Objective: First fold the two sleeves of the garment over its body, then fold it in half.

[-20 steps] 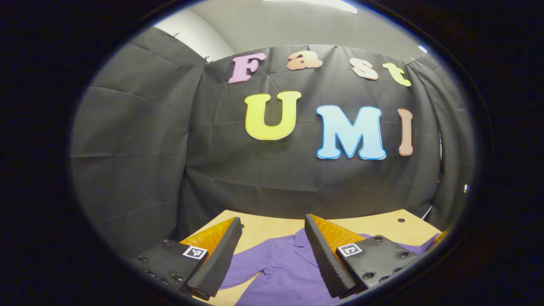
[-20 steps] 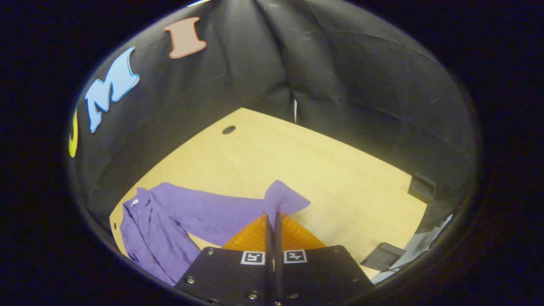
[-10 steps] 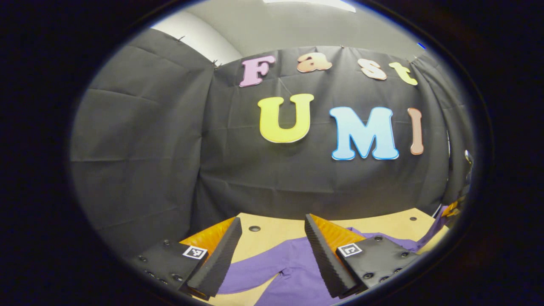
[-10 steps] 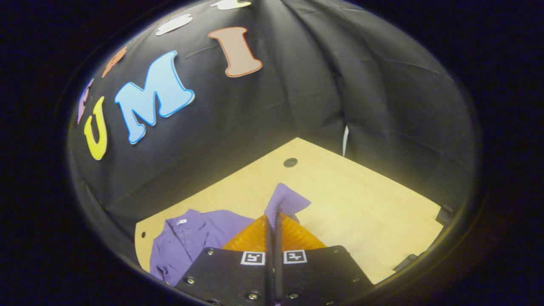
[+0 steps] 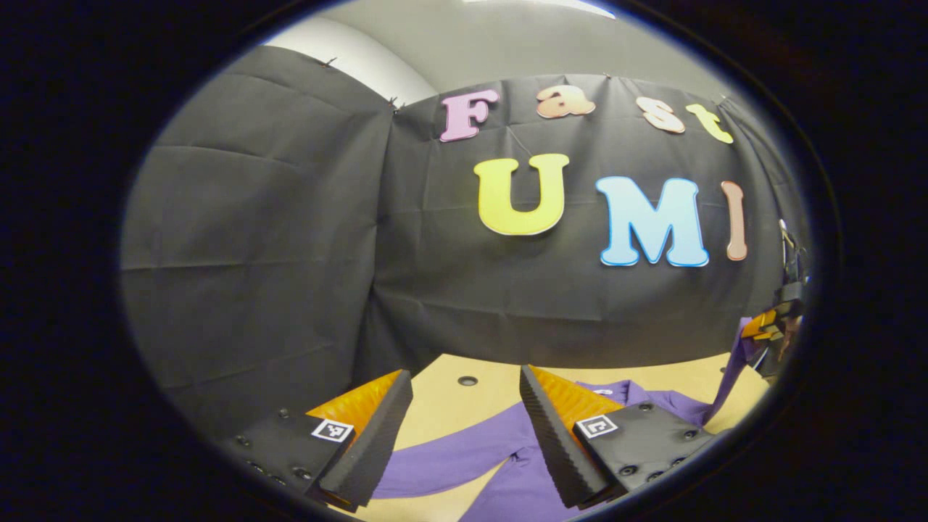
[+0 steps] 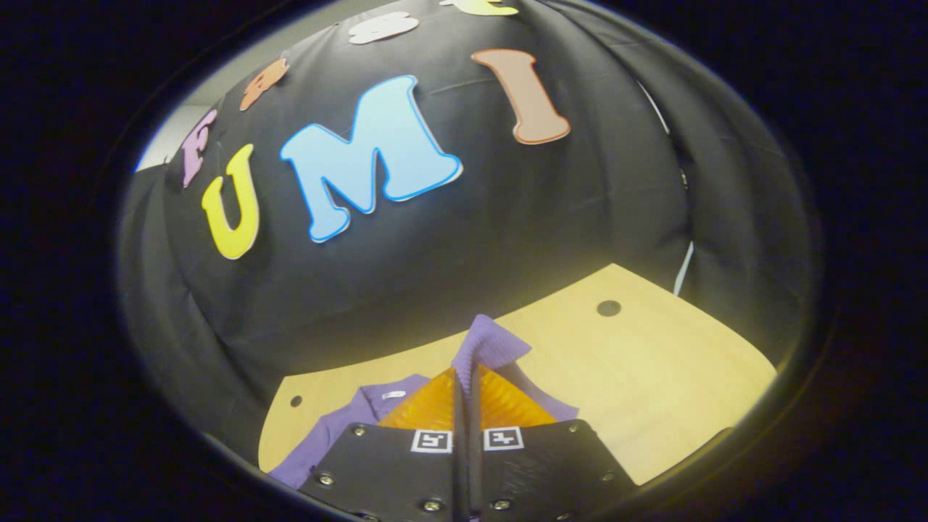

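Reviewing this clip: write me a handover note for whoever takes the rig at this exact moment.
Right gripper: shut on the cuff of one sleeve, lifted above the table.
Left gripper: open, holding nothing, above the shirt.
Shirt: purple, lying on the table; the other sleeve lies spread out flat.
Done: first sleeve gripped and raised, not yet laid over the body.
Left: lay that sleeve over the body, fold the other sleeve, then fold the shirt in half.

Black cloth walls (image 5: pixel 254 239) (creased) behind wooden table (image 6: pixel 652 362).
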`<state>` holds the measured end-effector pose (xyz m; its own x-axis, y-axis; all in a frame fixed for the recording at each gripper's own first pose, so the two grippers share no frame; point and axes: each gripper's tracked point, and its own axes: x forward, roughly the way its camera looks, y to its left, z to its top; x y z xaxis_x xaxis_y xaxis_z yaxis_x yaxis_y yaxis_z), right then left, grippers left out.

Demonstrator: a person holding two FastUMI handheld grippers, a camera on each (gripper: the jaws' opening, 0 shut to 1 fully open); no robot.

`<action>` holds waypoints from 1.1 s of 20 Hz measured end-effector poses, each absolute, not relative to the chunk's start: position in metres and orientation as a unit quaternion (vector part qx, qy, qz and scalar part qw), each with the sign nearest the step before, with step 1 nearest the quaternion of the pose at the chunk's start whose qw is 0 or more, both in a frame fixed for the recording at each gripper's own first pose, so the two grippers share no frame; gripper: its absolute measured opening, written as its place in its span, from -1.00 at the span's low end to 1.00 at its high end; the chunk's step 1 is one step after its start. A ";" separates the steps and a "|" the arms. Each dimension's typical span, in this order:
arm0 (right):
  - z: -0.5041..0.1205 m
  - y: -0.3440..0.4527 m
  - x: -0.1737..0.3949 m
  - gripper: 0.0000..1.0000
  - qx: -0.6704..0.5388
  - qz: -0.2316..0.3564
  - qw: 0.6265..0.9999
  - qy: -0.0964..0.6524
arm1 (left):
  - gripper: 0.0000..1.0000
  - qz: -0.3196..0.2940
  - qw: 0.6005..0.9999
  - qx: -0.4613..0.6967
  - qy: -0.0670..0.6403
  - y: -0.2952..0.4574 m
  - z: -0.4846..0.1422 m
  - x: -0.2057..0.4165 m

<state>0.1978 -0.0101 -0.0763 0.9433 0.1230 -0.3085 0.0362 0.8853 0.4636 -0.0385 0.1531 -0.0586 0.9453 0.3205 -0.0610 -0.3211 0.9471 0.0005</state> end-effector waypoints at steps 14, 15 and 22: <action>-0.080 0.209 0.208 -0.98 0.135 0.177 0.958 0.183 | 0.92 0.208 0.978 -0.003 0.031 0.228 -0.061 -0.085; -0.086 0.220 0.207 -0.98 0.123 0.181 0.958 0.186 | 0.93 0.212 0.977 -0.003 0.032 0.233 -0.062 -0.090; -0.147 0.288 0.206 -0.97 0.057 0.212 0.946 0.237 | 0.93 0.233 0.972 -0.006 0.038 0.263 -0.071 -0.110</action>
